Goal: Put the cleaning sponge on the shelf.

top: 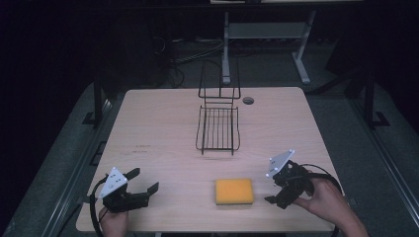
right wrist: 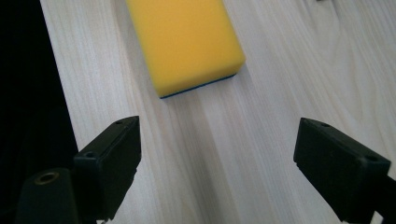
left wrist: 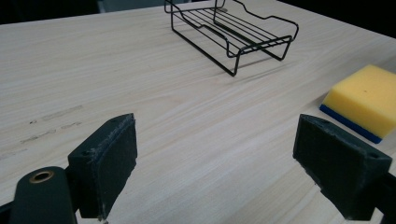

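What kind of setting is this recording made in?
Most likely a lab or workshop test bench rather than a home: a bare wooden table in a dark room, cables on the floor behind it, and a grey metal table frame beyond.

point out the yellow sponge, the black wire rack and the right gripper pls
Yellow rectangular foam sponge with blue underside [top: 234,190], high view: middle of its top face.
Black wire rack [top: 218,129], high view: on the bars of its tray floor.
Right gripper [top: 273,194], high view: midway between its open black jaws' tips.

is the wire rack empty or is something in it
Empty. The wire rack holds nothing; bare table shows through its bars. The sponge lies apart, nearer the person.
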Demonstrator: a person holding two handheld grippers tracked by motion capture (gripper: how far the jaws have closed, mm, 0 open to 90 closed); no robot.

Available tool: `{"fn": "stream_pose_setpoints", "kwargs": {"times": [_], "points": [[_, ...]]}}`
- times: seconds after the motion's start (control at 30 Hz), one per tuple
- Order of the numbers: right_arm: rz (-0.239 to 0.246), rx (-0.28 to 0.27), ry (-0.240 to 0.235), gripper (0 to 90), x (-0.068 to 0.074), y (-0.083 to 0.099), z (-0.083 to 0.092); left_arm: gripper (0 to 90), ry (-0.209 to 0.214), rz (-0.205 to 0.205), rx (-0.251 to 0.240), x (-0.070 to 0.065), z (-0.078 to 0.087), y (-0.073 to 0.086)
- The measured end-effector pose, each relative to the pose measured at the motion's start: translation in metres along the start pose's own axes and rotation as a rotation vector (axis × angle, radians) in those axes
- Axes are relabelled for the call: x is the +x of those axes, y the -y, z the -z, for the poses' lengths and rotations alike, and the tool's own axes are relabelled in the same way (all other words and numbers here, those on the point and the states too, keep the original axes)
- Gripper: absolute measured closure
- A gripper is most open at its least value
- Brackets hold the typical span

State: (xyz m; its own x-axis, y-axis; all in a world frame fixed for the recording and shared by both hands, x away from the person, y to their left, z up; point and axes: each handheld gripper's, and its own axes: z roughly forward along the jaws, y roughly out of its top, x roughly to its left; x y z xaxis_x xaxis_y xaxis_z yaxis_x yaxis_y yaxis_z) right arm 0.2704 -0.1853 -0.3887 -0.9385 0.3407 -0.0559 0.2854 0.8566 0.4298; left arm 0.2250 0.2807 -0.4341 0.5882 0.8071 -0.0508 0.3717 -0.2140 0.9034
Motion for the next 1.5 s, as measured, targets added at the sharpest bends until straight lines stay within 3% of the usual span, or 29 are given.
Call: {"fn": "stream_pose_setpoints", "kwargs": {"times": [1.5], "points": [[0.16,0.105,-0.093,14.6,0.005,-0.065,-0.038,13.0,0.003,-0.001,-0.005,0.001,0.0,-0.001]]}}
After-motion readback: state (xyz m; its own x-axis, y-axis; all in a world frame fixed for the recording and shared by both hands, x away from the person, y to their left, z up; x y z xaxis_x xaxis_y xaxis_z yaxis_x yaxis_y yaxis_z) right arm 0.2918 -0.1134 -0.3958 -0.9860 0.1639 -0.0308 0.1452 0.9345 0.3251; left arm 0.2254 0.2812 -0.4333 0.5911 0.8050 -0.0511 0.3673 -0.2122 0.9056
